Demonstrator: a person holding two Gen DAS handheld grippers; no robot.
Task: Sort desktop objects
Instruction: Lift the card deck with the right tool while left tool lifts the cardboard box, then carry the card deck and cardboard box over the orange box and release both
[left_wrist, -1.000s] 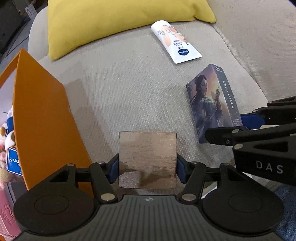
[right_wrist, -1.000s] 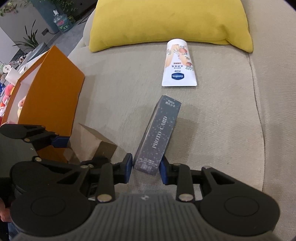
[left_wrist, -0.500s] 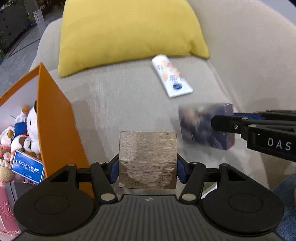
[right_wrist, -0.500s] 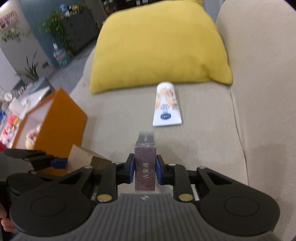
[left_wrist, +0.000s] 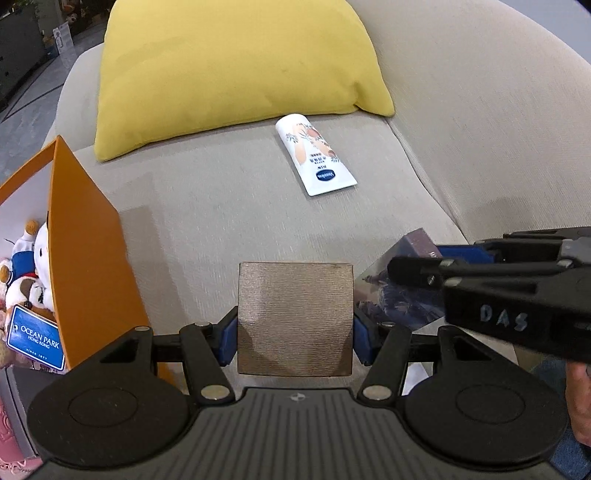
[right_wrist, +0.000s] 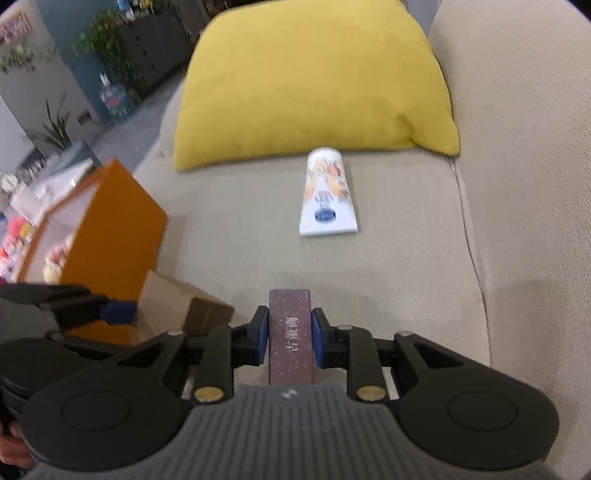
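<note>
My left gripper is shut on a brown square box and holds it above the sofa seat, beside the orange box. The brown box also shows in the right wrist view. My right gripper is shut on a dark purple photo card box, held end-on and lifted off the seat. That card box shows in the left wrist view, just right of the brown box. A white lotion tube lies on the seat near the yellow cushion.
The open orange box at the left holds plush toys and a blue tag. The beige sofa backrest rises on the right. The lotion tube also shows in the right wrist view, ahead of the card box.
My right gripper has lifted the photo card box off the seat and turned it end-on. Both grippers have risen and pulled back. The left gripper still holds the brown box.
</note>
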